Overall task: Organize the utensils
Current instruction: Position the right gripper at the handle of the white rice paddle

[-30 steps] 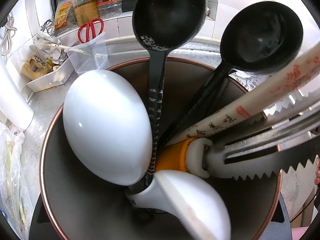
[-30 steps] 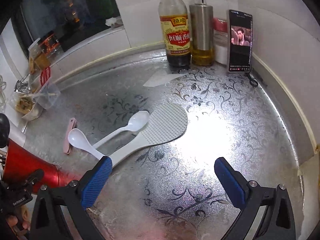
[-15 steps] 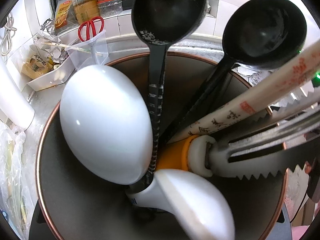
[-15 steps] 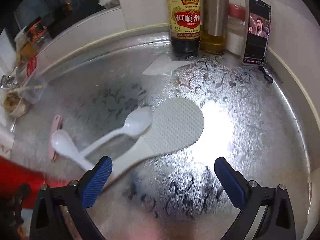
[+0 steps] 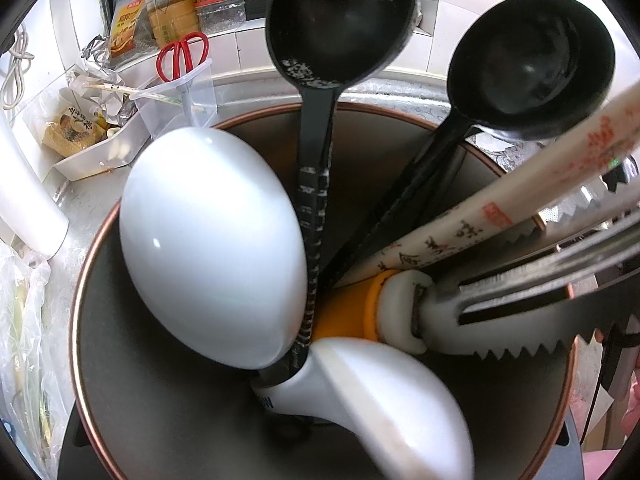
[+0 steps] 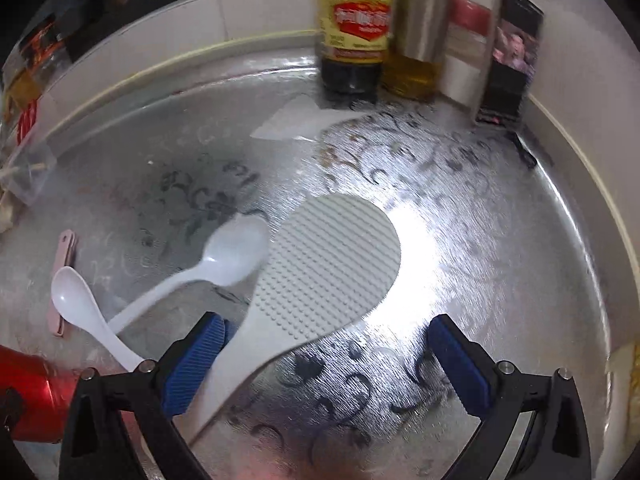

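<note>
In the right wrist view a white rice paddle [image 6: 320, 276] lies on the silver patterned counter [image 6: 500, 240], with two white spoons [image 6: 224, 256] [image 6: 80, 308] left of it. My right gripper [image 6: 324, 356] is open just above the paddle, its handle beside the left blue pad [image 6: 196, 360]. In the left wrist view a round utensil holder [image 5: 132, 420] fills the frame, holding two black ladles [image 5: 340, 24] [image 5: 528, 68], white spoons [image 5: 212, 248], chopsticks [image 5: 520, 200] and serrated tongs [image 5: 540, 300]. The left gripper's fingers are hidden behind the holder.
A pink clip [image 6: 64, 280] lies left of the spoons. The red holder [image 6: 32, 396] shows at lower left. A sauce bottle [image 6: 356, 28], steel oil bottle [image 6: 420, 28] and phone [image 6: 512, 56] stand at the back wall. A clear tub with red scissors [image 5: 182, 56] sits behind the holder.
My right gripper has moved forward and down toward the rice paddle, which now lies between the open fingers. The left view has barely shifted.
</note>
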